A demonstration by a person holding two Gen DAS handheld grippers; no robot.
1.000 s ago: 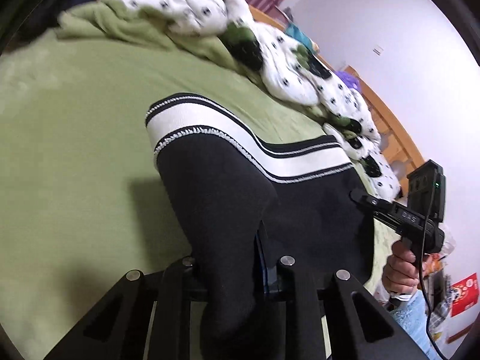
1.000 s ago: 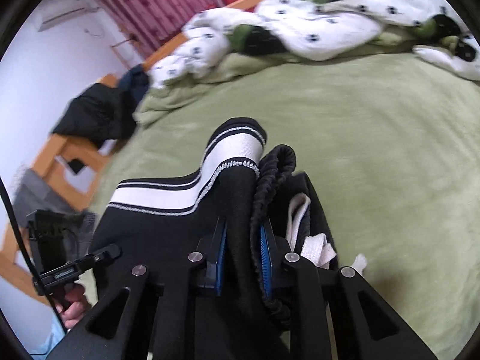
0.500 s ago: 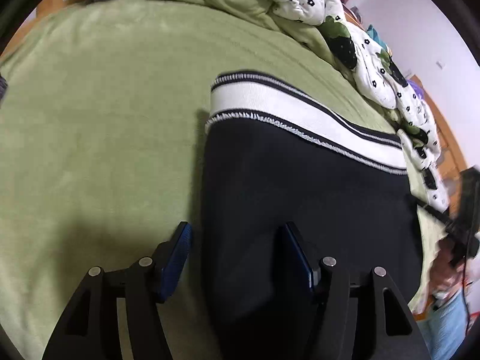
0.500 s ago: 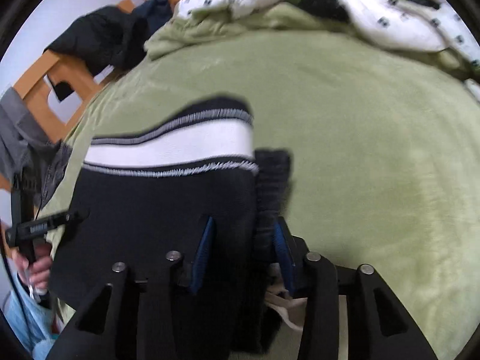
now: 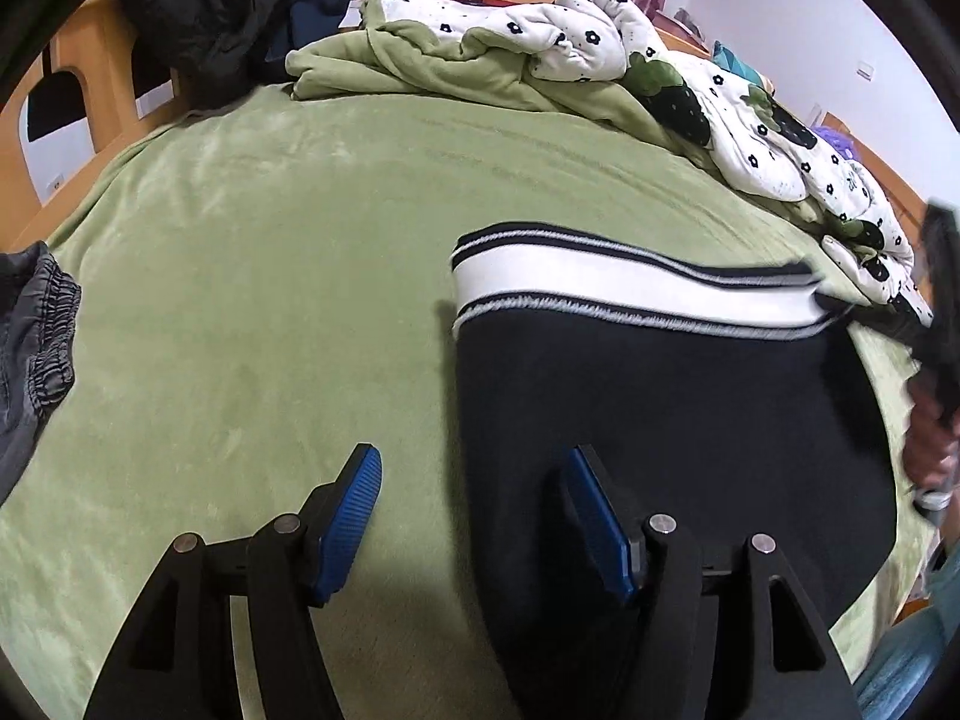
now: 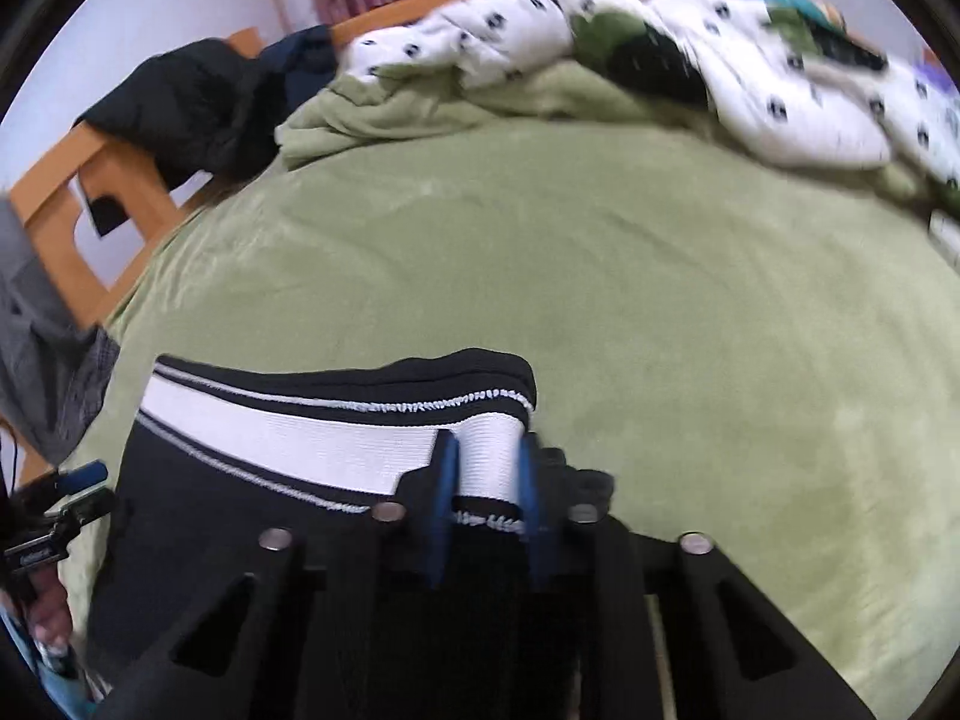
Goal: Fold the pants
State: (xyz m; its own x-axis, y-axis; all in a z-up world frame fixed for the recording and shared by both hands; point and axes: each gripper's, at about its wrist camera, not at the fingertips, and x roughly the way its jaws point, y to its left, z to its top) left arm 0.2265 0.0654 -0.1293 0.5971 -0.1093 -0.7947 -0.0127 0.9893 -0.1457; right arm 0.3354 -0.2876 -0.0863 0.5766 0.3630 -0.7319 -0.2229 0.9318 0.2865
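Note:
The black pants (image 5: 660, 420) with a white striped cuff band (image 5: 630, 294) lie folded on the green bedspread (image 5: 270, 300). My left gripper (image 5: 471, 498) is open and empty; its right finger hovers over the pants' left edge, its left finger over the bedspread. In the right wrist view the pants (image 6: 240, 510) lie at lower left. My right gripper (image 6: 485, 483) has its jaws partly apart around the right end of the white band (image 6: 300, 438), which sits between the blue pads (image 6: 447, 498).
A rumpled white flower-print quilt (image 5: 600, 60) and green blanket (image 5: 420, 60) pile along the far side. Dark clothes (image 5: 198, 18) hang over the wooden bed frame (image 5: 90, 90). Grey pants (image 5: 30, 348) lie at the left edge.
My left gripper let go of the pants, opened wide and drew back left. The pants now lie flat. My right gripper opened and moved forward to the white band's end.

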